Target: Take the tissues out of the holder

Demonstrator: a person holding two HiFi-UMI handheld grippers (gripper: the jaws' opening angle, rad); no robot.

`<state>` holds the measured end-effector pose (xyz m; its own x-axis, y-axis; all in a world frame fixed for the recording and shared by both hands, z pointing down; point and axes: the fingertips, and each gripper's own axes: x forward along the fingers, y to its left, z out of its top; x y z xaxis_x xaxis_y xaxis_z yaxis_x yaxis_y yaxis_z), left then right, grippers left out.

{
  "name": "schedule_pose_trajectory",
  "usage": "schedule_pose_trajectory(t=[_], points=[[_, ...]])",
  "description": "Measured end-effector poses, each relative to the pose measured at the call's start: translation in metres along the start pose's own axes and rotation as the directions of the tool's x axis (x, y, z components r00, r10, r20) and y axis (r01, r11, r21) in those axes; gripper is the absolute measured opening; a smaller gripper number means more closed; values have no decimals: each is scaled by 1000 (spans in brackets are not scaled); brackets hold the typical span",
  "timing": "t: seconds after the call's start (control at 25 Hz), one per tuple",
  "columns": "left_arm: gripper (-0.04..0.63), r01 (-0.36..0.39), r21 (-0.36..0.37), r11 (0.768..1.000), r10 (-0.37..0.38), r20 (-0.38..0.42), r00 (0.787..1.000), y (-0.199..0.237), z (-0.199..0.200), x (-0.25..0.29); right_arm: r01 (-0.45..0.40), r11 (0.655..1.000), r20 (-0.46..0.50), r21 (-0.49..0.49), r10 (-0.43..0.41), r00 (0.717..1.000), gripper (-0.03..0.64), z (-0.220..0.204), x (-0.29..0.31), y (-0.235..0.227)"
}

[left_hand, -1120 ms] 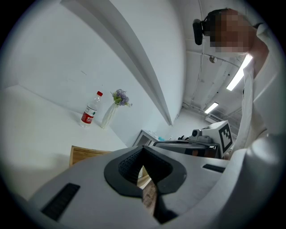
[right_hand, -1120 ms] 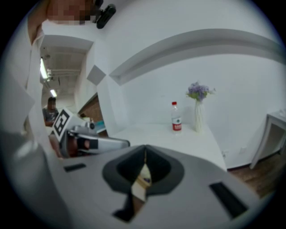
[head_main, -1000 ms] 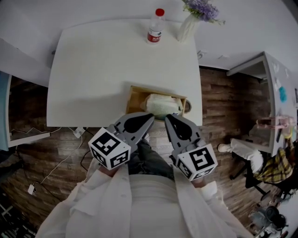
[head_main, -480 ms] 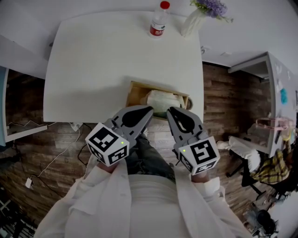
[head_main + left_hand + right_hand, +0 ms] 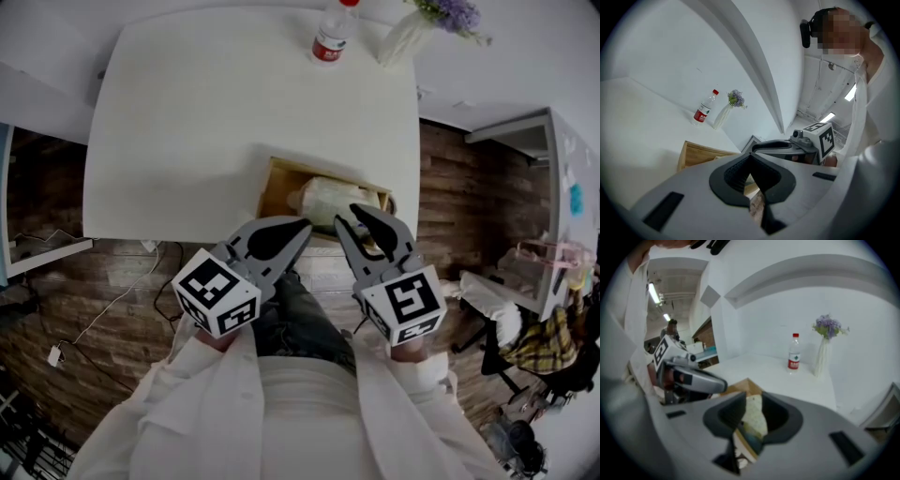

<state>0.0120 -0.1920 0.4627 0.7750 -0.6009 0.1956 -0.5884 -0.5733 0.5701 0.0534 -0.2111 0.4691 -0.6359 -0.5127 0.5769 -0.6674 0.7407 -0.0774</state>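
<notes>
Tissue pack [image 5: 330, 201] lying in the wooden holder [image 5: 272, 192] at the desk's [image 5: 206, 122] near edge, right gripper [image 5: 362, 217] hovering just before it, jaws having just been opening partway with nothing between them, left gripper [image 5: 302, 225] pinching closed on nothing

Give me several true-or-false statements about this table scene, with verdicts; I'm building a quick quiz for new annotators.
1. The pale tissue pack lies inside the open wooden holder. True.
2. The clear plastic bottle with a red cap lies on its side. False: it stands upright beside the white vase of purple flowers.
3. The holder sits near the white table's edge closest to the person. True.
4. The right tool is clamped on the tissue pack. False: its jaws have just been opening and stand apart with nothing gripped between them.
5. The left tool's jaws are together. True.
</notes>
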Motion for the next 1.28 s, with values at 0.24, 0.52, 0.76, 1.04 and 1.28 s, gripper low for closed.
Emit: schedule_pose_trajectory(t=[0.24, 0.52, 0.76, 1.04, 1.28], points=[[12, 9, -29, 1000, -10, -24, 1000, 4, -12, -3, 7, 1000, -9, 27, -7, 1000, 127, -4, 13, -1], [12, 10, -33, 999, -11, -35, 999, 7, -13, -2, -16, 1000, -41, -1, 16, 999, 147, -9, 22, 1], [12, 24, -52, 998, -25, -12, 1000, 2, -14, 2, -58, 998, -57, 11, 58, 997, 147, -16, 26, 4], [12, 16, -64, 998, -16, 3, 1000, 6, -15, -3, -93, 996, -100, 0, 93, 991, 147, -26, 31, 8], [12, 3, -74, 997, -2, 2, 1000, 8, -15, -8, -89, 996, -114, -2, 88, 990, 146, -29, 31, 10]])
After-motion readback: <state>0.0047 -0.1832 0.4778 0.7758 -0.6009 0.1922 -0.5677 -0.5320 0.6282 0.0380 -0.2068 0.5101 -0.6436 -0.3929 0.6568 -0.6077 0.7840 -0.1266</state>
